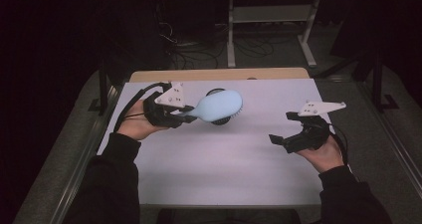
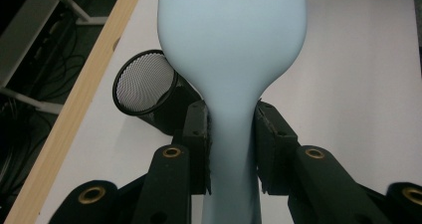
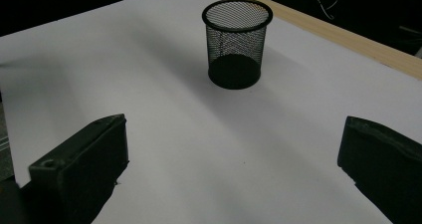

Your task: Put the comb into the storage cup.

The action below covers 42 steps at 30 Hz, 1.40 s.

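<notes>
Up at the far left, the left gripper (image 1: 185, 113) clamps the narrow handle of a pale blue plastic hairbrush (image 1: 217, 107), held above a black wire-mesh cup (image 3: 237, 44) on the white table (image 1: 224, 169). Near right, the right gripper (image 1: 282, 130) gapes wide, holding nothing.

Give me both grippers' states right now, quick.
Left gripper: closed on the handle of the light blue hairbrush, held above the table.
Right gripper: open, holding nothing.
</notes>
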{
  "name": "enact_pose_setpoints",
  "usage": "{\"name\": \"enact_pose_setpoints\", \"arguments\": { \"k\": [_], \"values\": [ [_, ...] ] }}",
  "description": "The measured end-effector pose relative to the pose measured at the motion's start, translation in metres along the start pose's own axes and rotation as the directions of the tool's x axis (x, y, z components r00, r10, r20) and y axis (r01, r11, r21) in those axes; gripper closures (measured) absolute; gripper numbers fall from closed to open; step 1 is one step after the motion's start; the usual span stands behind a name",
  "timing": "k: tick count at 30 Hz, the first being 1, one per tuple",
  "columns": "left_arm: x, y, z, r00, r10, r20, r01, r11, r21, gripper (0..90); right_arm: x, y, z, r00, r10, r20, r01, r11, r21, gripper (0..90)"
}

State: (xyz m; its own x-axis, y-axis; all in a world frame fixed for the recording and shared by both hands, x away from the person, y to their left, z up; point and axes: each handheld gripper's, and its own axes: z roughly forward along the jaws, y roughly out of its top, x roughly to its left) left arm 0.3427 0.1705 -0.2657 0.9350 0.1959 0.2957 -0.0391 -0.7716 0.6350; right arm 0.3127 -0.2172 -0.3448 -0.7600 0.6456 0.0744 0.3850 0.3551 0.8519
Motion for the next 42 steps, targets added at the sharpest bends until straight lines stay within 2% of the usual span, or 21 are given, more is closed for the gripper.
{"name": "enact_pose_setpoints", "arguments": {
  "k": [20,25,33,38,42],
  "values": [
    [-0.001,0.012,0.013,0.9993,-0.016,-0.034,0.013,0.9956,-0.093,70.6,0.012,0.056,0.012,0.9957,-0.048,-0.079,0.046,0.999,-0.028,0.0],
    [0.000,0.014,0.017,0.9990,-0.014,-0.042,0.010,0.9952,-0.097,70.6,0.014,0.064,0.015,0.9927,-0.054,-0.108,0.052,0.999,-0.015,0.0],
    [-0.002,0.016,0.026,0.9992,-0.023,-0.032,0.019,0.9918,-0.126,70.6,0.019,0.073,0.025,0.9855,-0.051,-0.162,0.052,0.999,0.003,0.0],
    [-0.003,0.014,0.032,0.9992,-0.034,-0.024,0.030,0.9899,-0.139,70.5,0.022,0.078,0.031,0.9822,-0.057,-0.179,0.059,0.998,0.009,0.0],
    [-0.005,0.013,0.037,0.9989,-0.041,-0.024,0.037,0.9882,-0.149,70.5,0.022,0.080,0.034,0.9817,-0.032,-0.188,0.032,0.999,-0.005,0.0]
  ]
}}
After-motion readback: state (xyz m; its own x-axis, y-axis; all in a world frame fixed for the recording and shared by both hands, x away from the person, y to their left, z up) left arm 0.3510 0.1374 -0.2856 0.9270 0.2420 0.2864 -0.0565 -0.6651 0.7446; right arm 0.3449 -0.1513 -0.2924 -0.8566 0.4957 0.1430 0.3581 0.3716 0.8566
